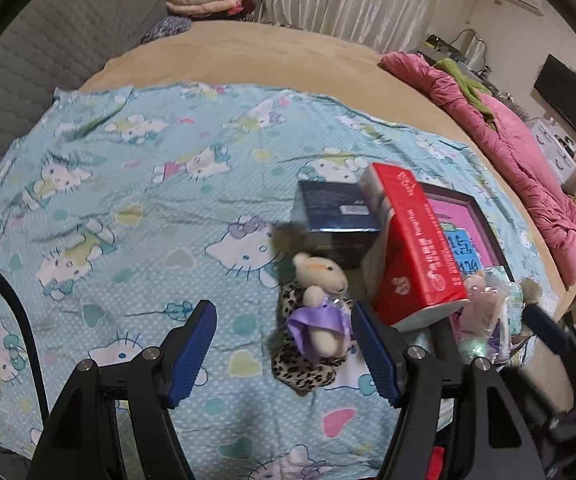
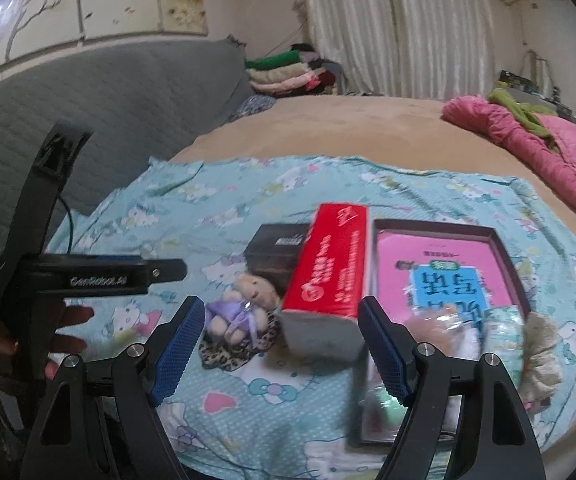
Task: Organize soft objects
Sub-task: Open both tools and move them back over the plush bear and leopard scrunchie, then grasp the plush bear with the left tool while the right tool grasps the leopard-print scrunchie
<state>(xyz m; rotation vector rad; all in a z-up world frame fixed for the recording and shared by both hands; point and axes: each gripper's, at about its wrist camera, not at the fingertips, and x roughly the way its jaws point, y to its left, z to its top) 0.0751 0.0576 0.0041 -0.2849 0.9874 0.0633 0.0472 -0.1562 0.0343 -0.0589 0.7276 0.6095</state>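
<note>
Two tongs hang over the bed, both wide open and empty. Left tongs (image 1: 284,350) frame a small plush bear (image 1: 320,312) in a purple dress lying on a leopard scrunchie (image 1: 304,372) on the cartoon-cat sheet (image 1: 128,208). At the bear's 2 o'clock leans a red box (image 1: 416,248). Right tongs (image 2: 278,350) point at that box, with the bear at 10 o'clock
</note>
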